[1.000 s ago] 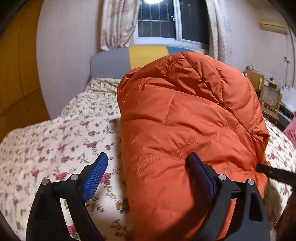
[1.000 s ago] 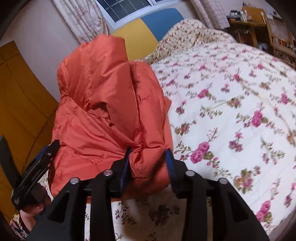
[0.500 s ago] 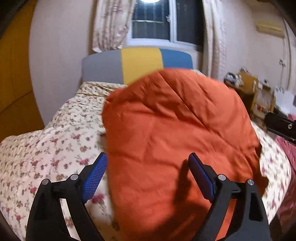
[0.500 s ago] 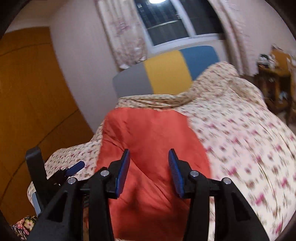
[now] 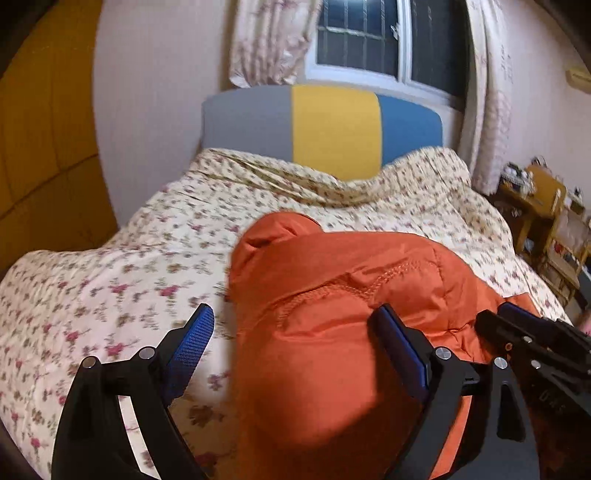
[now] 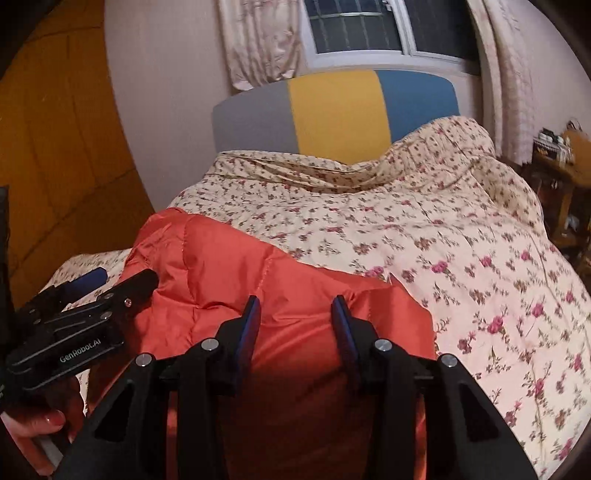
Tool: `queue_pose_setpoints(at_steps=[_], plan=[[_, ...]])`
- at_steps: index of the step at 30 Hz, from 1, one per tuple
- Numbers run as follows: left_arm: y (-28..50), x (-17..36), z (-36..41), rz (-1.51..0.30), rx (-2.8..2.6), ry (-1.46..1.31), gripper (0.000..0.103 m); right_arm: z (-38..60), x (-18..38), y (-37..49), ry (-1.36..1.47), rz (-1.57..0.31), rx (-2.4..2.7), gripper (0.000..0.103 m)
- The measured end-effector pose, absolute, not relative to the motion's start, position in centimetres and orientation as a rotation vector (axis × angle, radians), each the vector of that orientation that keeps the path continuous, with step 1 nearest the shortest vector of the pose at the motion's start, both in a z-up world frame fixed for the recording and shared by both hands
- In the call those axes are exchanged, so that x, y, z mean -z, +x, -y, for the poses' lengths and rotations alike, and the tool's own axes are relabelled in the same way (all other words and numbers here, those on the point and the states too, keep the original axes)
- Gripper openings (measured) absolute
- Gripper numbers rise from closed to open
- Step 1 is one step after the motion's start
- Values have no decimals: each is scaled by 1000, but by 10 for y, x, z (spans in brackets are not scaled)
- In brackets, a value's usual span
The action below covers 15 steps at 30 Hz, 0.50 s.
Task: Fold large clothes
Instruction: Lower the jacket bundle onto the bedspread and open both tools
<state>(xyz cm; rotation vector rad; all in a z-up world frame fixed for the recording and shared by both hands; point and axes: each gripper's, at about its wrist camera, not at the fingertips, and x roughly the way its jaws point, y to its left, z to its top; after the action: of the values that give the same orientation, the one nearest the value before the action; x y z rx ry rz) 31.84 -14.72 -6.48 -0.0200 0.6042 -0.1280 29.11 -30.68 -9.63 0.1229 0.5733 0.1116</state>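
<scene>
Right now my left gripper [image 5: 295,343] has its jaws spread wide, with nothing pinched: the orange padded jacket [image 5: 332,332] lies under and between them, its left edge well inside the left pad. My right gripper [image 6: 295,325] stands about half apart above the same jacket; its jaws have just been closing a little, with orange fabric showing between them, though I cannot tell whether the pads press on it. The jacket lies bunched on the near left part of the bed [image 6: 461,240], on the flowered quilt [image 5: 110,277], with a rounded lump at its far end. Behind the bed stands a headboard [image 5: 332,129] in grey, yellow and blue under a barred window [image 5: 369,33] with curtains [image 5: 269,40]. My hand [image 6: 40,424] shows at the lower left of the right view, holding the left gripper's handle.
</scene>
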Motion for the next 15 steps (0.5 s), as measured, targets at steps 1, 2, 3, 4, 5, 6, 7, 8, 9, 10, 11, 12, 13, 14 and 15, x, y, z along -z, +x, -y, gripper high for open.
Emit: queue_pose_setpoints(at_steps=[1, 2, 3, 4, 5, 6, 7, 8, 9, 10, 11, 12, 13, 14, 15], plan=[[322, 67, 150, -613, 135, -19, 92, 308, 99, 292, 117, -572, -103, 39], [325, 70, 153, -623, 133, -18, 94, 309, 103, 293, 113, -573, -93, 39], [328, 73, 154, -633, 134, -18, 95, 311, 106, 295, 115, -578, -84, 39], [331, 76, 157, -651, 141, -16, 95, 313, 108, 296, 121, -583, -78, 39], [334, 79, 159, -668, 151, -13, 95, 315, 112, 297, 130, -590, -74, 39], [336, 81, 160, -680, 158, -12, 97, 317, 114, 299, 138, -595, -72, 39], [339, 84, 162, -697, 167, -12, 99, 319, 117, 301, 147, -598, -68, 39], [343, 87, 163, -717, 175, -16, 100, 321, 120, 303, 155, -601, -65, 39], [345, 89, 163, -730, 180, -22, 100, 321, 120, 305, 159, -604, -63, 39], [348, 92, 163, -743, 184, -29, 100, 322, 123, 307, 163, -607, -59, 39], [350, 94, 163, -749, 185, -32, 100, 323, 125, 310, 170, -612, -58, 39], [353, 97, 165, -758, 184, -31, 100, 323, 127, 311, 176, -616, -57, 39], [354, 99, 166, -761, 182, -28, 100, 324, 129, 313, 181, -619, -57, 40], [355, 101, 167, -762, 181, -28, 100, 326, 132, 315, 189, -621, -58, 40], [356, 103, 167, -765, 180, -28, 100, 328, 134, 316, 196, -625, -60, 40]])
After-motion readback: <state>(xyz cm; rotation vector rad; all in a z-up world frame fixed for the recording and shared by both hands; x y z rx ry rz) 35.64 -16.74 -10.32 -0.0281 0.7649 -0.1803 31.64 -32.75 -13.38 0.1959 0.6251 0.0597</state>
